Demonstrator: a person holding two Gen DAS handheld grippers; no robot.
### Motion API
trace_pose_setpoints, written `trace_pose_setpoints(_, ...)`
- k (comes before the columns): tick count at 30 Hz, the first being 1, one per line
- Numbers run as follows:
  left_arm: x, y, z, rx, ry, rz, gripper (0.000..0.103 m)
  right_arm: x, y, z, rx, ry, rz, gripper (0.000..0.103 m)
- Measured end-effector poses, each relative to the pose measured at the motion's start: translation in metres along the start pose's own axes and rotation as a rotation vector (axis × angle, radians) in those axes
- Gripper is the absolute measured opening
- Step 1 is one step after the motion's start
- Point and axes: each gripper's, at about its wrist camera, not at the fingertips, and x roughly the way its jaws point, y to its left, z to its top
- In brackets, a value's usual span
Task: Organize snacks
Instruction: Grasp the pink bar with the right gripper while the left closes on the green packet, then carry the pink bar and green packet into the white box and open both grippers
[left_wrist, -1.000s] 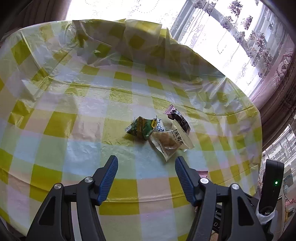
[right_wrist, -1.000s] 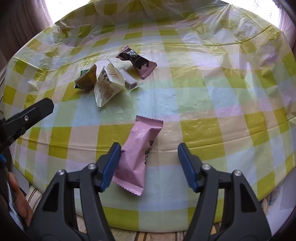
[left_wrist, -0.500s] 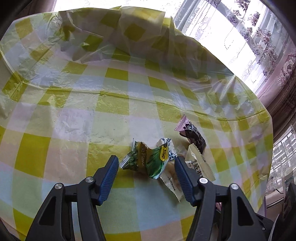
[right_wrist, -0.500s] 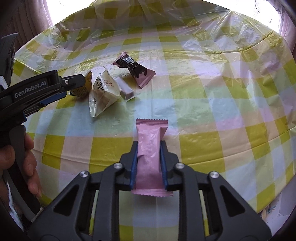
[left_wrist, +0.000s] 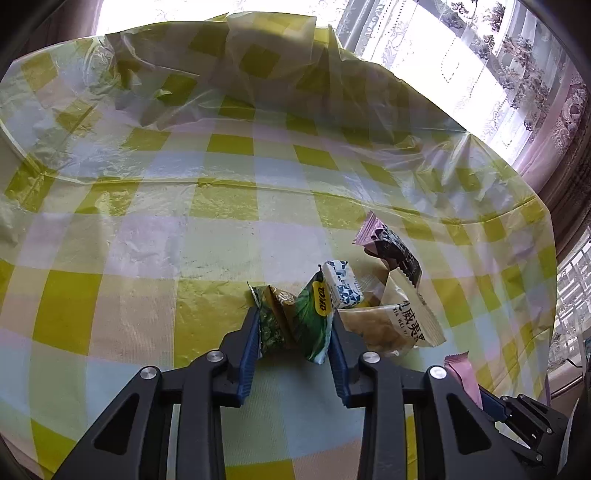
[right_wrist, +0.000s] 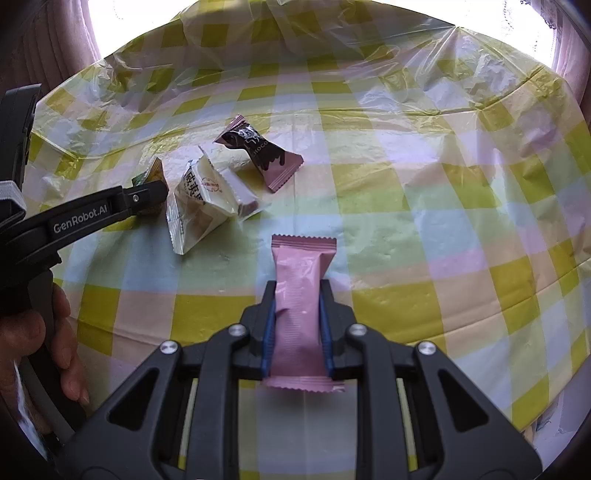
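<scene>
On the checked tablecloth (left_wrist: 221, 221), my left gripper (left_wrist: 293, 321) is closing its jaws, and both blue pads touch the sides of a crumpled green snack packet (left_wrist: 312, 314). Behind it lie a small blue-and-white candy (left_wrist: 341, 284), a cream packet (left_wrist: 399, 325) and a dark brown and pink packet (left_wrist: 391, 251). My right gripper (right_wrist: 298, 291) is shut on a pink snack packet (right_wrist: 301, 266) that stands lengthwise between the pads. In the right wrist view the left gripper's finger (right_wrist: 147, 194) hides most of the green packet (right_wrist: 155, 173) beside the cream packet (right_wrist: 195, 206).
The plastic cloth is bunched up into a ridge along the table's far side (left_wrist: 258, 55). Curtains and a bright window (left_wrist: 517, 74) stand behind on the right. A person's hand (right_wrist: 33, 332) holds the left gripper's handle at the table's near left edge.
My left gripper moved forward to the green packet and its jaws came in around it. The right jaws closed on the pink packet, which now stands straight between them.
</scene>
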Motion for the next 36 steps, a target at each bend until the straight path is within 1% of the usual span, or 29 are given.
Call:
trace_pose_setpoints(7,-0.026,0.001,-0.016,-0.038,-0.017,0.002,0.035,-0.003,-0.003,-0.004,0.010,0.010,0.025,0.023)
trace_pose_setpoints(13,-0.047,-0.008,-0.035,-0.059,-0.028,-0.029,0.035,-0.008,-0.009,-0.008,0.023,0.022,0.027,0.023)
trace_pose_setpoints(17,-0.058,-0.016,-0.047,-0.064,-0.023,-0.046,0.035,-0.016,-0.012,-0.011,0.022,0.014,0.016,0.023)
trace_pose_setpoints(24,-0.073,-0.038,-0.058,-0.038,-0.023,-0.080,0.035,-0.039,-0.024,-0.019,0.022,-0.004,0.007,0.023)
trace_pose_setpoints(36,-0.082,-0.090,-0.076,0.048,0.012,-0.150,0.035,-0.068,-0.056,-0.038,0.055,-0.016,-0.008,0.023)
